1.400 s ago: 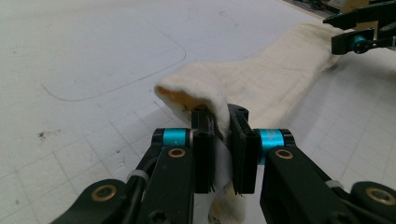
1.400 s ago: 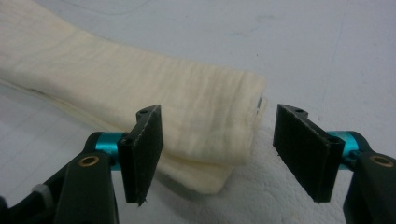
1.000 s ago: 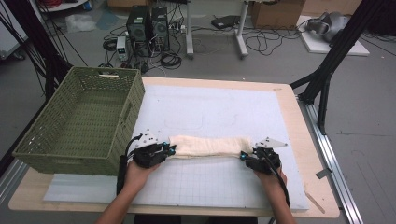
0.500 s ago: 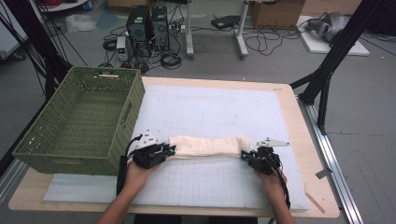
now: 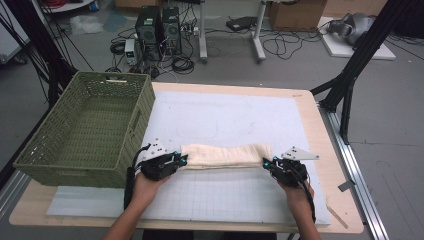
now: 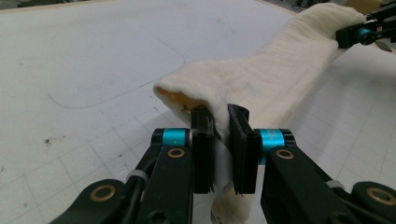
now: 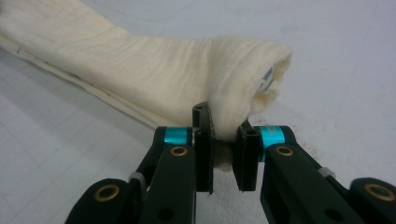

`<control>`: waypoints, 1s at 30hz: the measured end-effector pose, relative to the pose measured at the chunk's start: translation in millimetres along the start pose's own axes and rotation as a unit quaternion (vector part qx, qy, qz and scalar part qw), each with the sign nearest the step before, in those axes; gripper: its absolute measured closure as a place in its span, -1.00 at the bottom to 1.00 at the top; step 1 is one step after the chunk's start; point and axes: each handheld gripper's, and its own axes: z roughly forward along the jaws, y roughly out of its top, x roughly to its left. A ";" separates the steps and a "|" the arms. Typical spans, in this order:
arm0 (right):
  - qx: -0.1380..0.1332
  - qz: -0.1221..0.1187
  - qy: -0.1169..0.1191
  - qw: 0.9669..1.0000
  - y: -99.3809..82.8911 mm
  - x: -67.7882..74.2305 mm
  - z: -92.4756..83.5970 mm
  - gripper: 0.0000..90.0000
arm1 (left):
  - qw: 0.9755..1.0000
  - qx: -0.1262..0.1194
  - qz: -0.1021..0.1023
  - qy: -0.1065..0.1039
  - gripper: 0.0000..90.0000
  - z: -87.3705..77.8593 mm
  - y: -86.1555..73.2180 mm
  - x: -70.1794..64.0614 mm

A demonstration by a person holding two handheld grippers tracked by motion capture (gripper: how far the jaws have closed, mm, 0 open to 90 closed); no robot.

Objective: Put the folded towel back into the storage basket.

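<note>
A person is holding a cream towel [image 5: 226, 155] by both ends with two sets of tongs, the cloth lying as a long folded band across the near part of the white mat [image 5: 235, 120] on the worktop [image 5: 310, 107]. Judging by the narrow shape, at least one lengthwise fold is looking done, while a further fold and perhaps a move into the green basket [image 5: 80, 130], which is standing at the left of the worktop just beside the towel's left end, are looking left to do. The left tongs [image 6: 220, 128] are pinching the towel's left end, the jaws standing narrowly apart with a thick pleat of cloth squeezed between them and a little fabric hanging below. The right tongs [image 7: 226, 128] are clamping the right end in the same way, jaws a little wider, with the rolled edge of the towel bulging above them. In the high view the left tongs [image 5: 181, 159] and right tongs [image 5: 267, 163] are sitting level at opposite ends, the band stretching nearly straight between them and resting on the mat
</note>
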 end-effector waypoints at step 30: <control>-0.055 -0.037 0.000 0.998 7.4 -2.1 -22.2 0.79 | 0.996 -0.073 0.040 -0.029 0.79 -14.5 6.5 -8.1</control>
